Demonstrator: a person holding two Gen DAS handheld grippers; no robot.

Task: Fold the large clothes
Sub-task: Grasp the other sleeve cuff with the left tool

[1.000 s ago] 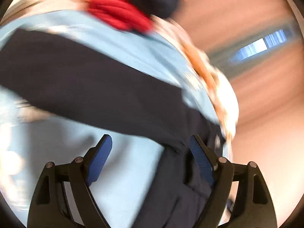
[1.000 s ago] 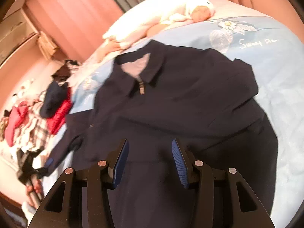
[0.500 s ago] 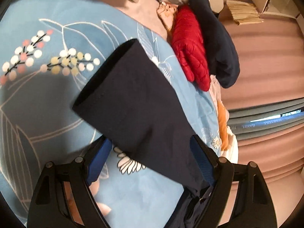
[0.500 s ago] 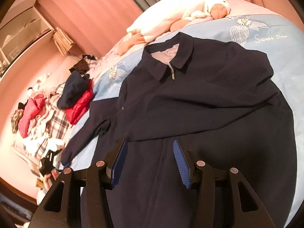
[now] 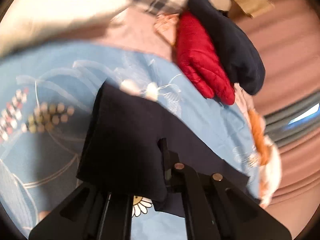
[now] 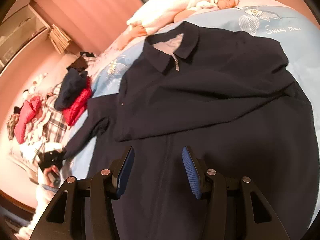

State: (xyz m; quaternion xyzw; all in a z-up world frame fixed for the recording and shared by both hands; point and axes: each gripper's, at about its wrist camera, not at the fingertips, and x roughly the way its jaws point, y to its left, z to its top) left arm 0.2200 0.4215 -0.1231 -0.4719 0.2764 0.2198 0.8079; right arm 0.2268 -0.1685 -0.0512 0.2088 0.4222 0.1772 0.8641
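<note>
Having closed on the sleeve cuff it straddled half a second ago, the left tool can fold it rightward onto the navy jacket spread on the bed, while the right tool hovers open.

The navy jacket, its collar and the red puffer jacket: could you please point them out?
navy jacket (image 6: 220,110), right wrist view, chest panel.
collar (image 6: 188,46), right wrist view, right flap.
red puffer jacket (image 5: 200,60), left wrist view, quilted middle.

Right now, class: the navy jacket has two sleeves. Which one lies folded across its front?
The sleeve on the picture's right lies across the jacket front; the other sleeve stretches outward over the blue bedspread.
</note>
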